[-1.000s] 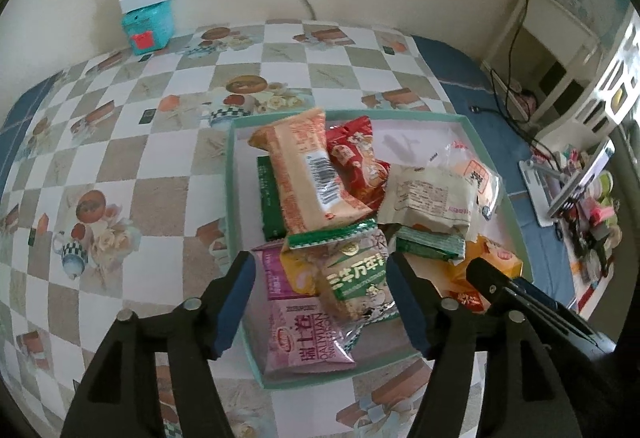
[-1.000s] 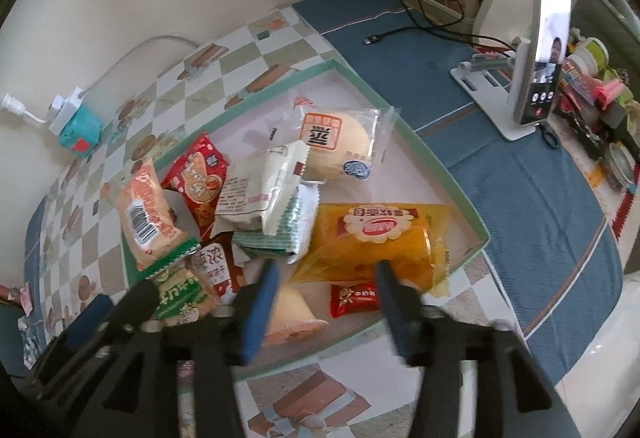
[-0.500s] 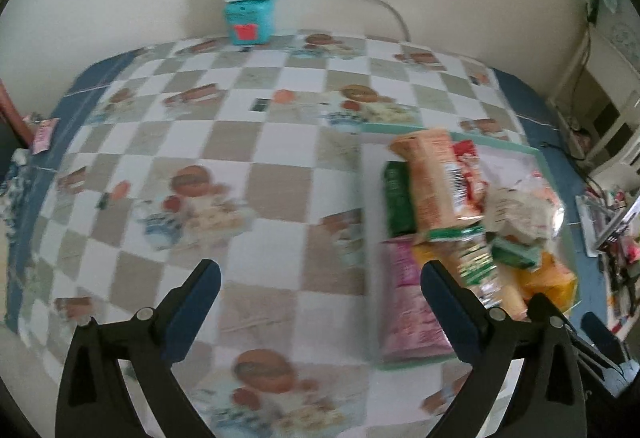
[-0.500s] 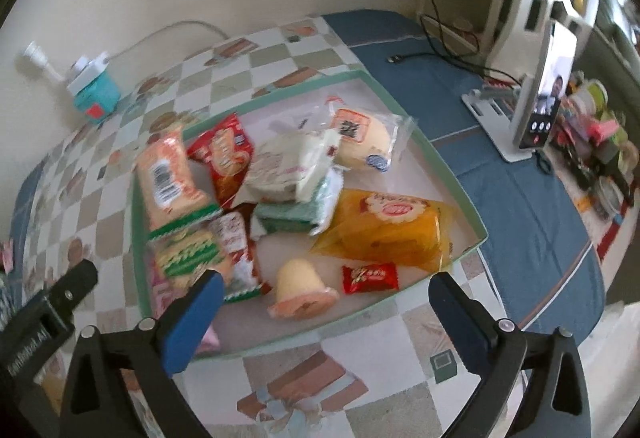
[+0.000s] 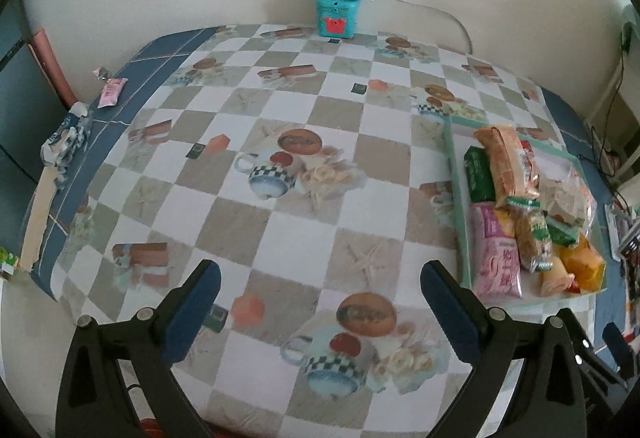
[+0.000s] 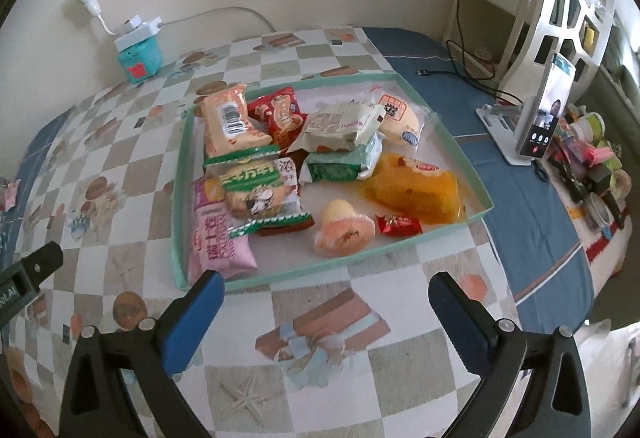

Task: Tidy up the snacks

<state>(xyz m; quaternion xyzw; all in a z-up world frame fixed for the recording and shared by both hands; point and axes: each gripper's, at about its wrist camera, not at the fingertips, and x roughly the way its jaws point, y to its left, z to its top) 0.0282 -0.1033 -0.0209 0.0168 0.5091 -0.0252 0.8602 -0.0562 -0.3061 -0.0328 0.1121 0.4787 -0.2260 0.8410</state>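
A shallow green-rimmed tray point(image 6: 448, 142) sits on the checked tablecloth and holds several wrapped snacks: a pink packet point(image 6: 216, 238), an orange-yellow cake pack point(image 6: 412, 186), a small red candy point(image 6: 398, 225), a jelly cup point(image 6: 344, 230) and others. In the left wrist view the same tray point(image 5: 456, 198) lies at the far right. My left gripper point(image 5: 320, 292) hangs wide open over bare tablecloth, left of the tray. My right gripper point(image 6: 326, 304) is wide open just in front of the tray's near rim. Neither holds anything.
A teal box point(image 5: 336, 16) with a white power strip on top stands against the back wall. A phone on a stand point(image 6: 540, 114) and cluttered small items sit on the blue cloth at the right. A pink wrapper point(image 5: 112, 92) lies at the table's left edge.
Both grippers opened wide and drew back from over the tray. The left one swung leftward over the tablecloth, so the tray slid to the right edge of its view.
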